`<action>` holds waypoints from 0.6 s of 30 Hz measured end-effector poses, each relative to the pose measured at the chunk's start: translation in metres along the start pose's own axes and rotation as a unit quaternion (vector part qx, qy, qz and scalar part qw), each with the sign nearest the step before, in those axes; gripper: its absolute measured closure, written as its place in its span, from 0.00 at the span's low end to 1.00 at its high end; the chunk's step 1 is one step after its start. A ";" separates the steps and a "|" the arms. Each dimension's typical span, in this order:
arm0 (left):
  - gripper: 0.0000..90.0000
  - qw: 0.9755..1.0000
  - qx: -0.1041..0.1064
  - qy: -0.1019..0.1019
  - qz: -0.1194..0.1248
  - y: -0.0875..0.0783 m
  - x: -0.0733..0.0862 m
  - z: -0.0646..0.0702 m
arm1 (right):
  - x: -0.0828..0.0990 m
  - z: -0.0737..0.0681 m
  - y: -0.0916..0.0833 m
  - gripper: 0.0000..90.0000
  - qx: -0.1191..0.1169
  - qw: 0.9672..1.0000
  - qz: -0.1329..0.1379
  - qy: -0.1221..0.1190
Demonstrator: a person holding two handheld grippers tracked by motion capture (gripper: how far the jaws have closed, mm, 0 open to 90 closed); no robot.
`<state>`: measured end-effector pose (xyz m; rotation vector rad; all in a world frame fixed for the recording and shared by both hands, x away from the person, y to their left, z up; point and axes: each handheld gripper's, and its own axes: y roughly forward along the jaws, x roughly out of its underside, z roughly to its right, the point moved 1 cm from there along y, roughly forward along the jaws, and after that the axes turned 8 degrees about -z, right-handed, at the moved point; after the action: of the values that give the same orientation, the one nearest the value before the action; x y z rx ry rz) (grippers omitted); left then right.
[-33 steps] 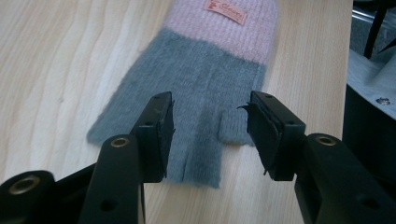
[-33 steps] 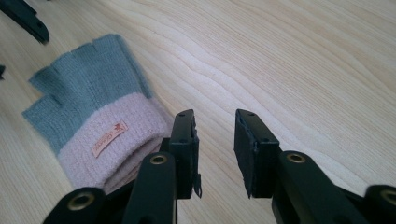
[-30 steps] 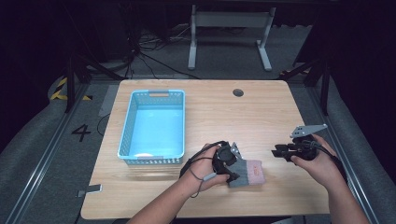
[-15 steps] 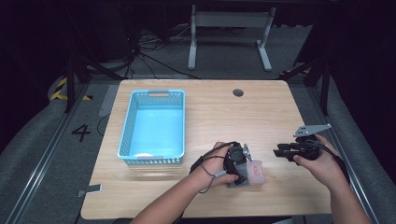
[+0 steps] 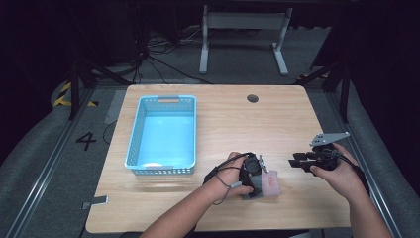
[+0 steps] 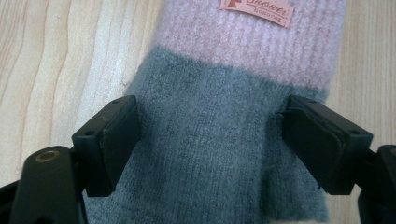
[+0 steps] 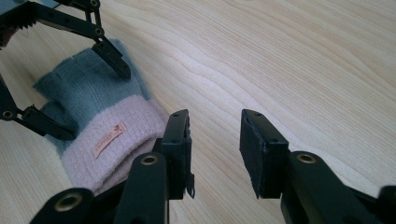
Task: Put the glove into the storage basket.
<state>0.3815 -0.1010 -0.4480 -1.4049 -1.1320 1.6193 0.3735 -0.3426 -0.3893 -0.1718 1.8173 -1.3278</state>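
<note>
Lying near blue basket (image 5: 163,136): knitted glove (image 5: 271,184).

This is a lab or recording studio — a staged data-collection cell, not a home or shop. A lone wooden bench (image 5: 218,119) stands on grey carpet (image 5: 39,163), ringed by black drapes (image 5: 376,44) that shut out the rest of the room. Metal rails (image 5: 47,163) run along the floor on both sides, and a large 4 (image 5: 86,141) is marked on the carpet beside yellow-and-black hazard tape (image 5: 63,94) — a numbered station. Loose cables (image 5: 158,59) trail across the floor behind the bench, near the white metal legs of another frame (image 5: 242,37). The bench has a cable grommet (image 5: 252,98) in its top and carries little apart from a blue plastic basket (image 5: 134,144).
</note>
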 end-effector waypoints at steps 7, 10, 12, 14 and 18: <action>0.21 1.000 -0.006 -0.008 -0.010 0.002 -0.003 0.002 | 0.000 0.000 0.002 0.70 0.000 1.000 0.000 -0.001; 0.22 1.000 -0.008 -0.008 -0.010 0.003 -0.003 0.002 | 0.000 0.000 0.003 0.70 -0.001 1.000 -0.001 0.001; 0.25 1.000 -0.007 -0.011 -0.013 0.002 -0.002 0.002 | 0.000 0.000 0.003 0.70 -0.002 1.000 -0.002 0.001; 0.28 1.000 -0.008 -0.016 -0.019 0.002 -0.003 0.004 | 0.000 -0.001 0.003 0.71 -0.003 1.000 -0.004 -0.003; 0.36 1.000 -0.007 -0.015 -0.019 0.000 -0.003 0.004 | 0.000 -0.001 0.003 0.71 -0.004 1.000 -0.003 -0.003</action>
<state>0.3775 -0.1044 -0.4466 -1.3652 -1.1813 1.6136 0.3738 -0.3407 -0.3918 -0.1846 1.8193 -1.3230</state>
